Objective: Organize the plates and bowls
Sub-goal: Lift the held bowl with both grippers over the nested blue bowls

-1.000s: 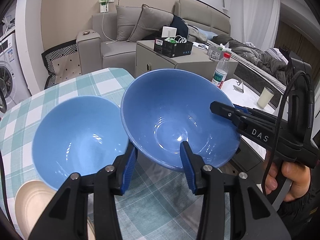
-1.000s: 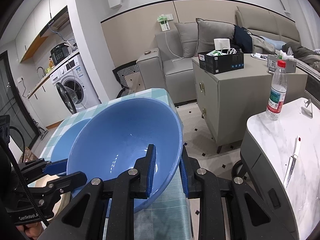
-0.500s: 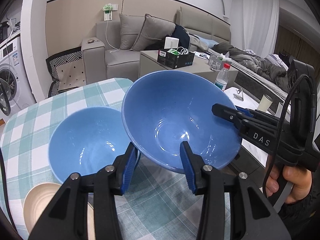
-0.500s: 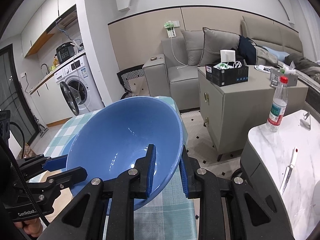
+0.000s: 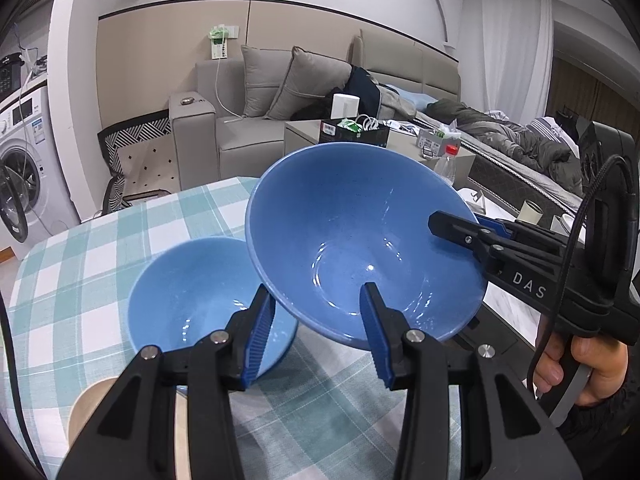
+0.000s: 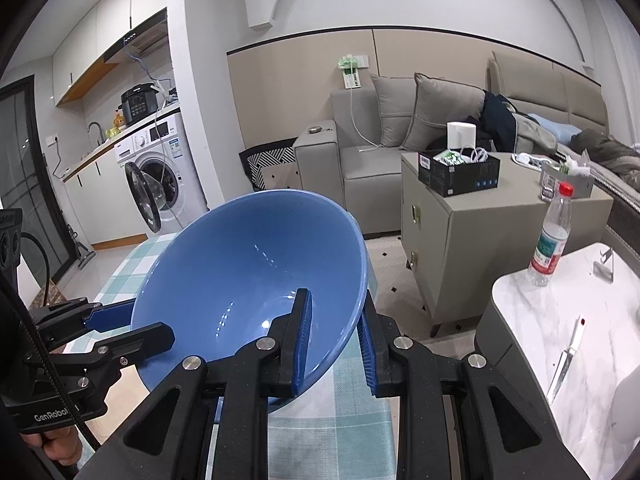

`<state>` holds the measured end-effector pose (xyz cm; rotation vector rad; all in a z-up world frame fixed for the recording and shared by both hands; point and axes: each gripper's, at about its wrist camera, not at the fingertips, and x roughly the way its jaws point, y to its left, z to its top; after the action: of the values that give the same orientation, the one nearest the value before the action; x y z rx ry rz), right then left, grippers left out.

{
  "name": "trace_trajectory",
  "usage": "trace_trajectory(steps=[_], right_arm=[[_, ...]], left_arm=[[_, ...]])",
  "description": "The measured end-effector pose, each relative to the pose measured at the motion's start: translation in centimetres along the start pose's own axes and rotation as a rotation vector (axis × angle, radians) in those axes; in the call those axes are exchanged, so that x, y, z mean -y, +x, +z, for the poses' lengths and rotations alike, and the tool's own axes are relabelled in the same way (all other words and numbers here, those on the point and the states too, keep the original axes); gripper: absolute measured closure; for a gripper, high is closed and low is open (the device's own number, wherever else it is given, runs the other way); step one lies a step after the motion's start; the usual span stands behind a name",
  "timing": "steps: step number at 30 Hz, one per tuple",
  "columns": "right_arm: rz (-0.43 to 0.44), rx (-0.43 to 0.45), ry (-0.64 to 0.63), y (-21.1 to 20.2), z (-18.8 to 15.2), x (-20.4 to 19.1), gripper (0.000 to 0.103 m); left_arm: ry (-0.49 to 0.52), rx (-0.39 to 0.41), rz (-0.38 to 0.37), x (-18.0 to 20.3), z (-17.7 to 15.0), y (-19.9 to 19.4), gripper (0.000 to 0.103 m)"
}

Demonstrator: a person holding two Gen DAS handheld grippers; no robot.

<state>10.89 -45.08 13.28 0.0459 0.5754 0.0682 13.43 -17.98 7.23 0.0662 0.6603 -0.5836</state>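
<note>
A large blue bowl (image 5: 360, 248) (image 6: 248, 280) hangs tilted above the checked table (image 5: 80, 264), held from two sides. My left gripper (image 5: 316, 332) (image 6: 132, 324) is shut on its near rim, one finger inside and one under the wall. My right gripper (image 6: 334, 332) (image 5: 460, 224) is shut on the opposite rim in the same way. A second blue bowl (image 5: 192, 292) stands on the table below and to the left. A cream dish (image 5: 92, 408) lies at the table's near left edge, partly hidden by my left gripper.
Right of the table stands a marble-topped counter (image 6: 560, 320) with a water bottle (image 6: 550, 236) and a knife (image 6: 568, 356). Behind are a grey cabinet (image 6: 460, 232), a sofa (image 6: 368, 160) and a washing machine (image 6: 156, 168).
Both grippers have risen with the large blue bowl between them. The bowl on the table now sits lower and smaller in the left wrist view.
</note>
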Motion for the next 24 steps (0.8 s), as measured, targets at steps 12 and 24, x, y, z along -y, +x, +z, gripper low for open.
trace_trajectory(steps=[12,24], right_arm=[[0.035,0.015,-0.078,-0.3,1.2,-5.0,0.08],[0.074,-0.012,-0.143,1.7,1.7,-9.1,0.08]], left_arm=[[-0.018,0.039,0.062,-2.9,-0.4,-2.8,0.06],[-0.058,0.039,0.111,-6.5,-0.9,-3.8,0.06]])
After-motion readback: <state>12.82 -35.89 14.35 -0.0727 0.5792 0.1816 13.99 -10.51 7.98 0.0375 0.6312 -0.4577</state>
